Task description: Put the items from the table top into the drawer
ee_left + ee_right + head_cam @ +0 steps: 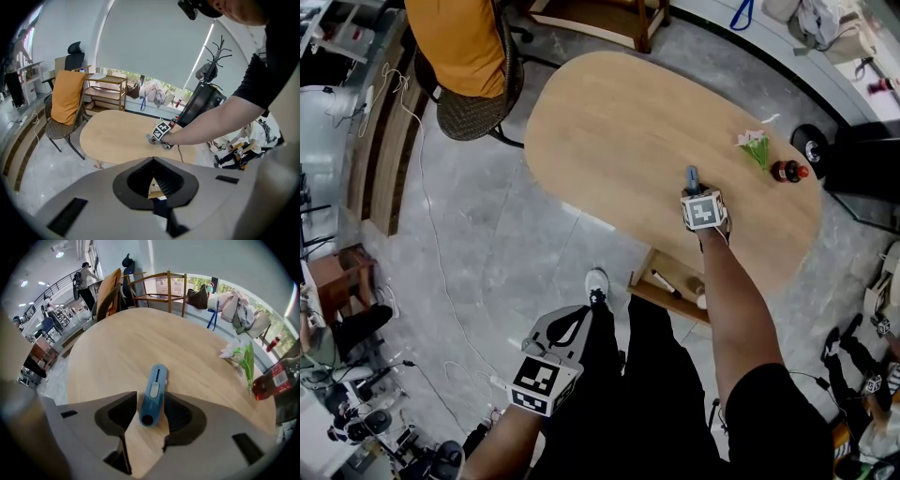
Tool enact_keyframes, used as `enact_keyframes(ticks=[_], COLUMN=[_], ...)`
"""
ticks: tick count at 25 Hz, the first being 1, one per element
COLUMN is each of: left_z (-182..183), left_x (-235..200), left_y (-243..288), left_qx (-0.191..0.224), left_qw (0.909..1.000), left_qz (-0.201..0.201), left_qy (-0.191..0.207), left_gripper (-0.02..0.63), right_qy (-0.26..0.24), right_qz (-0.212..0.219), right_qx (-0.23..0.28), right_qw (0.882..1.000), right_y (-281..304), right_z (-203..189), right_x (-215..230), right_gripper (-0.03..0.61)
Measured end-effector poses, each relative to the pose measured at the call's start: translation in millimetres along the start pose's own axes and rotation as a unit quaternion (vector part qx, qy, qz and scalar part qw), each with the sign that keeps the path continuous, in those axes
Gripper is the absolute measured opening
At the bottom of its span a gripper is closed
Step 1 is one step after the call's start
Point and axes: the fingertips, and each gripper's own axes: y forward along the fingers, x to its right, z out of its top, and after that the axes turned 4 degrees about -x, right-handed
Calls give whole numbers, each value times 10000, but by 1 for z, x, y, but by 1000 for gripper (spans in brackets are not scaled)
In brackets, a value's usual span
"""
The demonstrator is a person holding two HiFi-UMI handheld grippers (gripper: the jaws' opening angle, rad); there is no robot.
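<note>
Straddling the blue utility knife (155, 380) with our right gripper (151, 401), jaws apart, not yet pinching.
We are leaving the knife flat on the wooden table (140, 343), slanted between the pads; closing near its tail could be spinning it aside or letting it droop. Our left gripper (152, 161) is hanging clenched and empty.

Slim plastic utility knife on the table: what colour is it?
The utility knife is blue, clearest in the right gripper view.

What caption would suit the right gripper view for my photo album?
Open hand-held gripper straddles a blue utility knife lying on the wooden table, flowers and bottle beyond.
</note>
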Motion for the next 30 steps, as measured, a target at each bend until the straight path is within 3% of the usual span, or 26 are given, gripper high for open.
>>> enact_keyframes(ticks=[6,10,19,23,30], left_z=[-6,-9,6,6,2], left_x=[-7,-10,-13,-5,9], left_y=[-6,-8,-12,-10,-2], left_qx=[29,-6,108,102,0], left_qw=[10000,10000,9992,9980,9938], left_qz=[18,-23,-163,-340,-661], left_qy=[-27,29,353,524,894], left_gripper=[2,2,2,2,2], right_qy=[-20,-40,500,406,122], right_qz=[-175,-154,144,316,477], right_qx=[-269,-341,258,428,-108], right_qw=[9995,9993,9983,9978,9987], right_y=[4,-1,-46,-75,-100], right_z=[-6,-7,-26,-70,-184], right_x=[2,-2,-22,-54,-121], right_gripper=[167,121,120,120,120])
